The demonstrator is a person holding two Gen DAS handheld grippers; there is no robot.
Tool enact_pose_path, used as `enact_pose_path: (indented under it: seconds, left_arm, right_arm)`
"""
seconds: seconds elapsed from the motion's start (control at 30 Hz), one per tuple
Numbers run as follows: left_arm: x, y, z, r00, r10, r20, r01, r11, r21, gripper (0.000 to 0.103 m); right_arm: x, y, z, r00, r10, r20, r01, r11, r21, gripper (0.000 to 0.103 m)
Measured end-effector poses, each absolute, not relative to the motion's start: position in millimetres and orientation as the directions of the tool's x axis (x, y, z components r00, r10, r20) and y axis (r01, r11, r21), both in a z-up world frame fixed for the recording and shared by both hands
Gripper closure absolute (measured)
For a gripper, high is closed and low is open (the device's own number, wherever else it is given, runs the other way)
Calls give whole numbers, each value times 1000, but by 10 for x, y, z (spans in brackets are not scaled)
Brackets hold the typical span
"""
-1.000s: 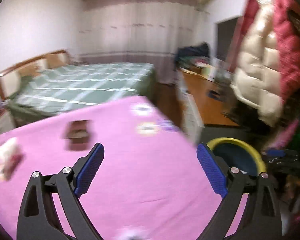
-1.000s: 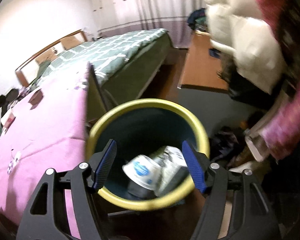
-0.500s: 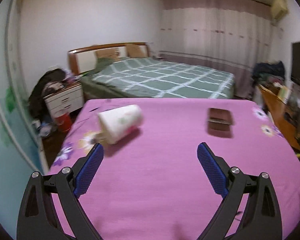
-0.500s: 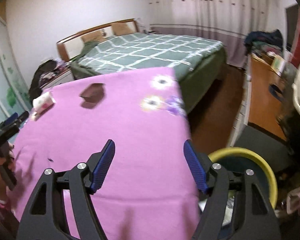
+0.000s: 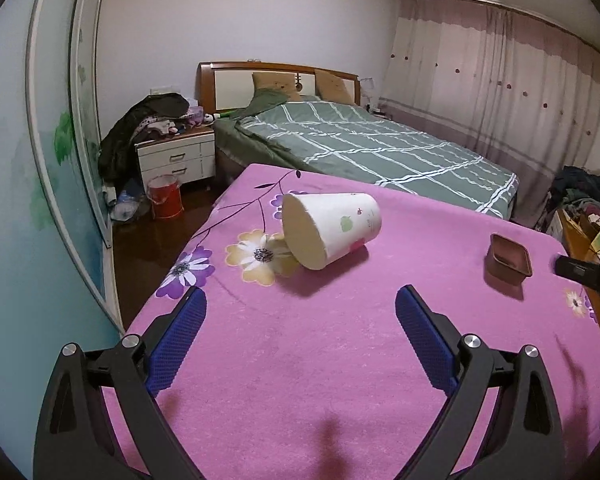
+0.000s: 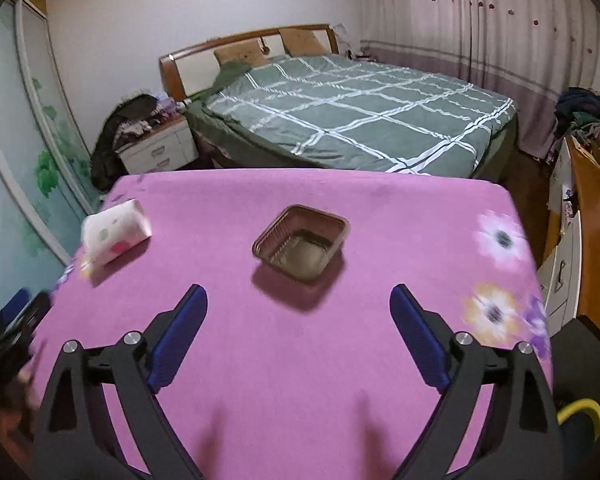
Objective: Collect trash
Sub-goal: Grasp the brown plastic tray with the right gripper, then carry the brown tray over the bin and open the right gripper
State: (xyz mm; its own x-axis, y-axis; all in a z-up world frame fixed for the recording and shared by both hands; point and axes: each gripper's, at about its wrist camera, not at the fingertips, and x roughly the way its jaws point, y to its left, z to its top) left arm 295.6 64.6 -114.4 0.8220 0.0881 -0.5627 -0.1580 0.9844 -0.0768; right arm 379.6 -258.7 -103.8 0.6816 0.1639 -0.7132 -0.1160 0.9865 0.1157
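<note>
Pink tablecloth (image 6: 300, 360), tipped cup (image 5: 332, 230) near edge

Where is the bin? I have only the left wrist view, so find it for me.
Observer: The yellow-rimmed bin shows in the bottom right corner of the right wrist view, past the right edge of the pink cloth.
Operator: Check inside the brown tray.
Observer: The brown tray sits upright on the cloth and looks empty.
Operator: Report the right tool.
Observer: The right tool has its jaws opening with nothing between them. The tray lies just ahead of it.
</note>
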Motion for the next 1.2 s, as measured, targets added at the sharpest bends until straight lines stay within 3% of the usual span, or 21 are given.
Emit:
enact_pose_path:
  seconds: [0.73,0.77,0.87,0.9,1.2]
  left_arm:
    - [2933,506,-1128,819,79,-568,-138,989,-62,8]
    - [2935,503,-1131,819,78,-569,-138,988,-63,8]
    - [2937,504,-1134,818,77,-571,-139,988,-64,8]
    - [2939,497,-1136,817,78,-571,-138,988,-64,8]
    - [2942,453,-1141,819,82,-568,-129,991,-44,8]
  right_arm:
    - [4785,-2194,-1573,563,-46,-825,96,995,10,13]
    - [4794,-2201,-1596,558,-52,-828,103,995,6,14]
    - [4789,-2253,-1639,554,-57,-830,116,993,9,32]
    - [4768,-2265,-1638,557,-61,-829,116,993,5,34]
    - [4182,-2457,-1393,616,-24,-787,74,997,28,35]
